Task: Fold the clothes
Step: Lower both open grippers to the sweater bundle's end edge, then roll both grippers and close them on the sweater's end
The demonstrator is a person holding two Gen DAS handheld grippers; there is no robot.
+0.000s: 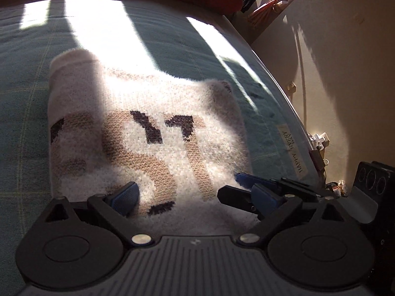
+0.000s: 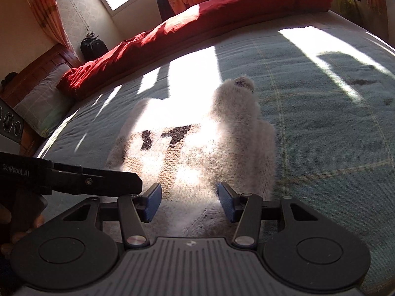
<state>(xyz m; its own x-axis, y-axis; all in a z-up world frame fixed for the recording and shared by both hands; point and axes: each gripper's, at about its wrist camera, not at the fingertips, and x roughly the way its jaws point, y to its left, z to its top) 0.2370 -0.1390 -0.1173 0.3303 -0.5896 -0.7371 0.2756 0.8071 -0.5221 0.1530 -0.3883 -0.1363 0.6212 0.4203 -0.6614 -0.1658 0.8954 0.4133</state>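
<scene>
- The bed [image 2: 321,113] fills both views, covered in a grey-green checked blanket with bars of sunlight across it; everything below I place against the sweater.
- A red duvet [image 2: 197,22] lies bunched along the bed's far edge, well beyond the sweater.
- The sweater [image 1: 153,133] (fuzzy white knit, tan and dark brown pattern) lies folded into a compact block on the blanket, directly ahead of both my grippers.
- Its rolled sleeve edge [image 2: 243,103] rises along the sweater's right side in the right wrist view.
- My left gripper [image 1: 190,194] sits at the sweater's near hem, its blue pads spread wide apart with knit beneath the gap and nothing pinched.
- My right gripper [image 2: 188,201] hangs over the same near hem, just beside the left one, fingers also parted and holding nothing.
- A small label [image 1: 292,151] reading "HAPPY EVERY DAY" sits on the blanket, right of the sweater.
</scene>
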